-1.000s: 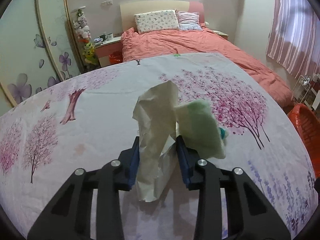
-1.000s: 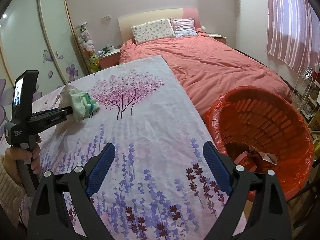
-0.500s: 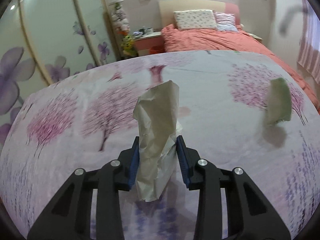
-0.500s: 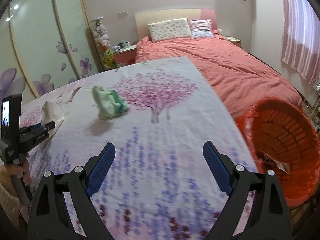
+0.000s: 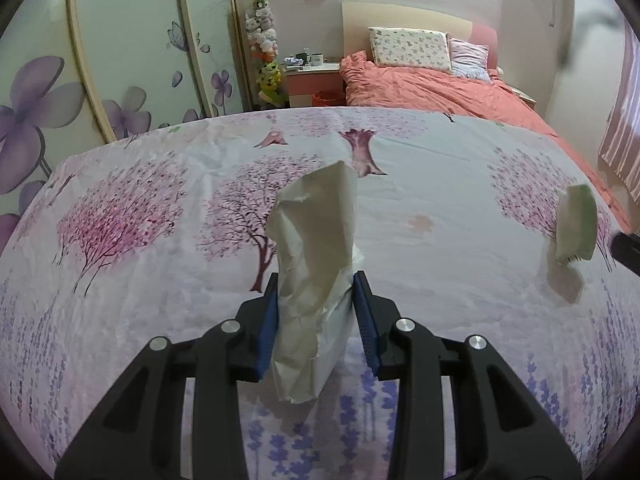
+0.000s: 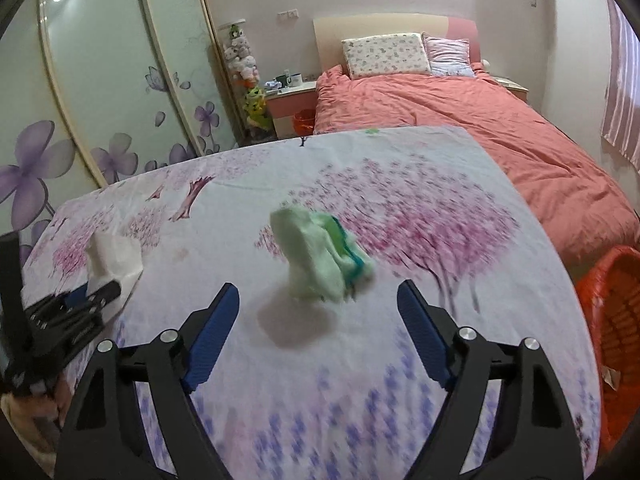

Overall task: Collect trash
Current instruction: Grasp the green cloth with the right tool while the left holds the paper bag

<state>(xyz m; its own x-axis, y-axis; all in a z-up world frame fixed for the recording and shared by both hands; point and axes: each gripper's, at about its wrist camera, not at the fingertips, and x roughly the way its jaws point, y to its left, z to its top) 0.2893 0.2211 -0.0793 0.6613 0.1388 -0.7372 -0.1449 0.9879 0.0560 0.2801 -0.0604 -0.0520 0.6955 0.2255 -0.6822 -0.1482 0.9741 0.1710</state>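
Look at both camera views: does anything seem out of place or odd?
Yes. A pale green wad hangs in mid-air above the floral sheet; its shadow lies apart, below it. No gripper touches it.

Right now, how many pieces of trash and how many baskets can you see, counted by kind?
Crumpled white paper: 1, clamped in the left tool.
Pale green packet: 1, on the floral cloth ahead of the open right tool.
Orange basket: 1, beside the cloth.
Total: 3
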